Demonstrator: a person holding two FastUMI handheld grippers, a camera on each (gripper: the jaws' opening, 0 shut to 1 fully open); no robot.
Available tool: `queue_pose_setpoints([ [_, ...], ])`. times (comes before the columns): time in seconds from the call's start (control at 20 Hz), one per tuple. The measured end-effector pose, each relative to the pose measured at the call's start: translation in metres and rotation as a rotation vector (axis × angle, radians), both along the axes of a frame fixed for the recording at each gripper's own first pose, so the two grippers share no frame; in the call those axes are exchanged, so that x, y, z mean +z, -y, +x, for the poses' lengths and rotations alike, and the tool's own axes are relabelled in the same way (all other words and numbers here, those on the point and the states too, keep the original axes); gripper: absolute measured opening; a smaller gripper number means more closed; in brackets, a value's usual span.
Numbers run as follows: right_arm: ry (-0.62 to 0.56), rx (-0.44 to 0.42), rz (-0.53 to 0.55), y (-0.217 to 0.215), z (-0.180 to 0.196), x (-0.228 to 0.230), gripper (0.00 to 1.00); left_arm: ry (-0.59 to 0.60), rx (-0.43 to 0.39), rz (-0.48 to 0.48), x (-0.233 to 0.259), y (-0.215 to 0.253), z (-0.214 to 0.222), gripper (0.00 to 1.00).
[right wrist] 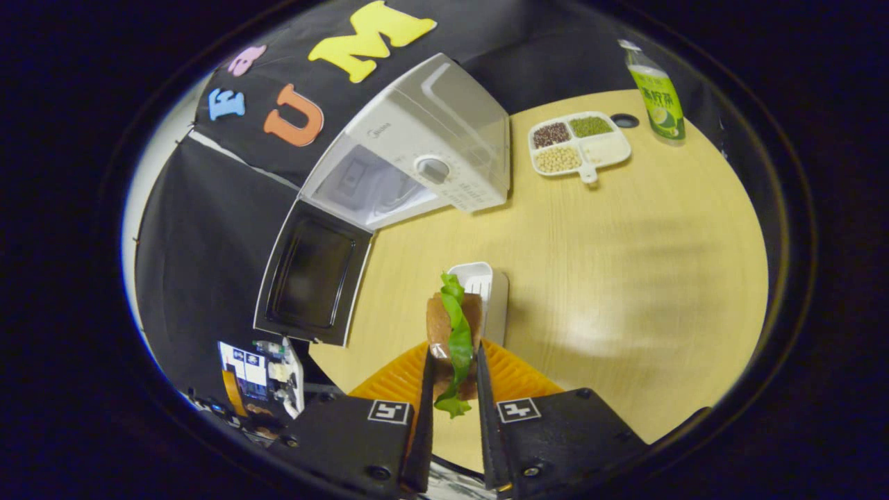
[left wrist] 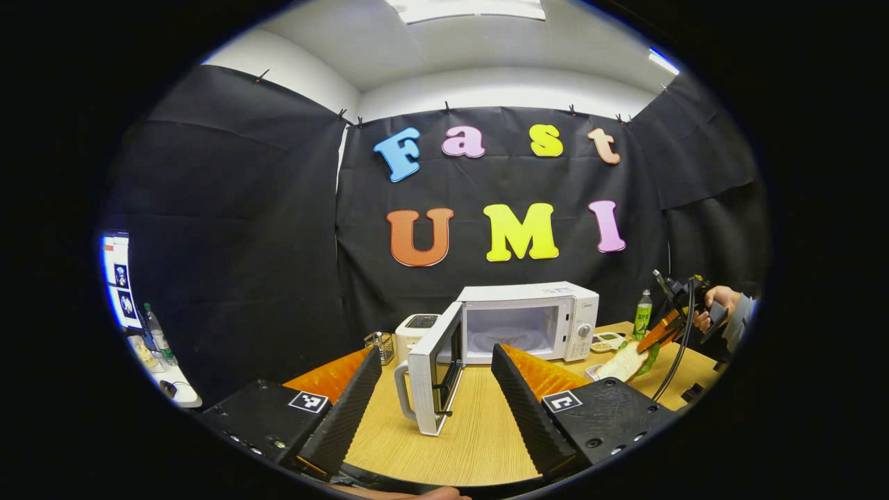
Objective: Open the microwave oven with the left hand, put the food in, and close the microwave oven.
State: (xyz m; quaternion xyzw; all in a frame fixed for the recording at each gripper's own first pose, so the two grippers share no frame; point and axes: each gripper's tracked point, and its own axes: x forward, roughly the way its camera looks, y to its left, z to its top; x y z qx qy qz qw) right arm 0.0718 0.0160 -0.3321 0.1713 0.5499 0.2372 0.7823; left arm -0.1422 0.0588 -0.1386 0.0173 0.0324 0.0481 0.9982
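Our left gripper [left wrist: 436, 396] hovers with its fingers spread wide, holding nothing. Our right gripper [right wrist: 451, 389] has both fingers pressed on the sandwich [right wrist: 455, 330], lifted above the counter [right wrist: 625, 278] near its right edge.

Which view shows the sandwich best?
The right gripper view: the sandwich sits close, clamped between the right gripper fingers, lettuce plain. In the left gripper view the sandwich is small and far off.

The table [right wrist: 625, 278] is showing smooth, pale wood grain. The microwave oven [left wrist: 535, 316] is looking like glossy white plastic, its door [right wrist: 312, 278] holding dark shiny glass. The bottle [right wrist: 656, 94] is looking like clear plastic.
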Motion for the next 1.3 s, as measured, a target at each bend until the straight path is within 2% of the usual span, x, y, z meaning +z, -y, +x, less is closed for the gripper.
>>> queue_pose_setpoints([
  [0.05, 0.034, 0.014, -0.017, -0.003, -0.004, 0.011, 0.31, 0.004, -0.003, -0.002, 0.001, 0.001, -0.002, 0.96],
  [0.1, 0.066, 0.024, -0.037, -0.006, -0.007, 0.020, 0.31, 0.005, -0.007, -0.003, 0.001, 0.004, -0.005, 0.96],
  [0.3, 0.259, -0.059, -0.168, -0.012, 0.012, 0.047, 0.30, 0.020, -0.014, 0.003, 0.007, 0.004, -0.009, 0.95],
  [0.4, 0.366, -0.063, -0.234, -0.018, 0.018, 0.060, 0.30, 0.022, -0.021, 0.007, 0.007, 0.006, -0.012, 0.95],
  [0.55, 0.527, -0.081, -0.267, -0.035, 0.032, 0.082, 0.30, 0.016, -0.027, 0.017, 0.001, 0.005, -0.010, 0.95],
  [0.9, 0.770, -0.122, -0.285, -0.072, 0.047, 0.115, 0.30, -0.021, -0.026, -0.005, -0.015, -0.006, -0.010, 0.96],
  [0.95, 0.812, -0.131, -0.300, -0.078, 0.049, 0.120, 0.22, -0.022, -0.023, -0.008, -0.017, -0.007, -0.010, 0.96],
  [1.05, 0.888, -0.136, -0.337, -0.091, 0.051, 0.126, 0.22, -0.025, -0.034, -0.026, -0.019, -0.005, -0.012, 0.96],
  [1.1, 0.916, -0.126, -0.351, -0.101, 0.051, 0.127, 0.30, -0.028, -0.037, -0.033, -0.020, -0.006, -0.011, 0.96],
  [1.15, 0.944, -0.108, -0.366, -0.113, 0.052, 0.127, 0.30, -0.028, -0.034, -0.035, -0.021, -0.009, -0.010, 0.96],
  [1.2, 0.971, -0.096, -0.383, -0.124, 0.053, 0.125, 0.22, -0.029, -0.028, -0.033, -0.023, -0.013, -0.010, 0.96],
  [1.3, 1.005, -0.078, -0.413, -0.146, 0.058, 0.115, 0.24, -0.036, -0.018, -0.028, -0.028, -0.020, -0.009, 0.96],
])
